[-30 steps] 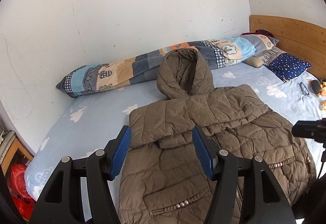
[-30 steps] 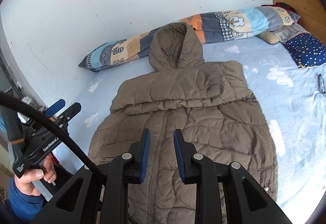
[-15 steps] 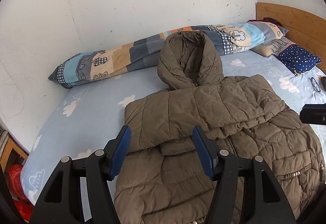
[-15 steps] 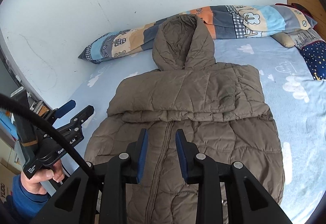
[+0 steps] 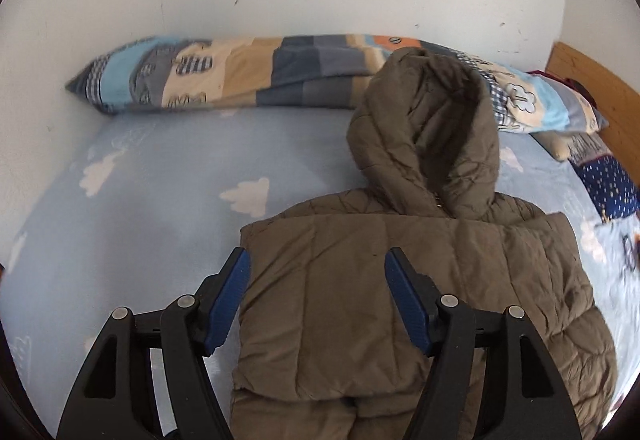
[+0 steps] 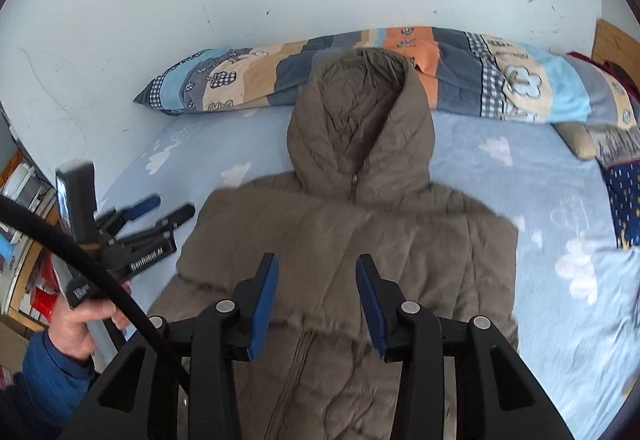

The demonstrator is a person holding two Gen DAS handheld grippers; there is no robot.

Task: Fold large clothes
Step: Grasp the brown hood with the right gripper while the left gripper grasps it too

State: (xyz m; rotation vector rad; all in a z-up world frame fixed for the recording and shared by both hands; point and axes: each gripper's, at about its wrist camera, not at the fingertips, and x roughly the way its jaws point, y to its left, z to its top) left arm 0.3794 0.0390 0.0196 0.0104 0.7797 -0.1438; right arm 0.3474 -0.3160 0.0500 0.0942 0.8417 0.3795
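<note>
The bed [image 6: 500, 176], in a pale blue sheet printed with clouds, spreads out ahead of and below both tongs and serves as the folding surface. Along its far edge, well beyond the tongs and against the wall, lies a long patchwork bolster [image 6: 480, 68], probably pushed there to leave room.

The brown padded jacket [image 6: 360, 240] lies front up just ahead of and beneath both tongs, zip towards the right tongs, hood [image 5: 424, 120] pointing away and reaching the bolster. Its sleeves seem to be folded across the chest, forming a flat band, so the body looks ready for a further fold.

The left tongs [image 5: 318, 296] hang above the jacket's near left shoulder corner, jaws apart and widening, with no cloth between them. Seen from the right wrist view, they sit off to the left of the right tongs, held in a hand [image 6: 86, 316] with a blue sleeve.

The right tongs [image 6: 318, 302] hover over the zip line below the folded band, jaws apart and opening, gripping nothing; I judge both are lining up to grasp.
</note>
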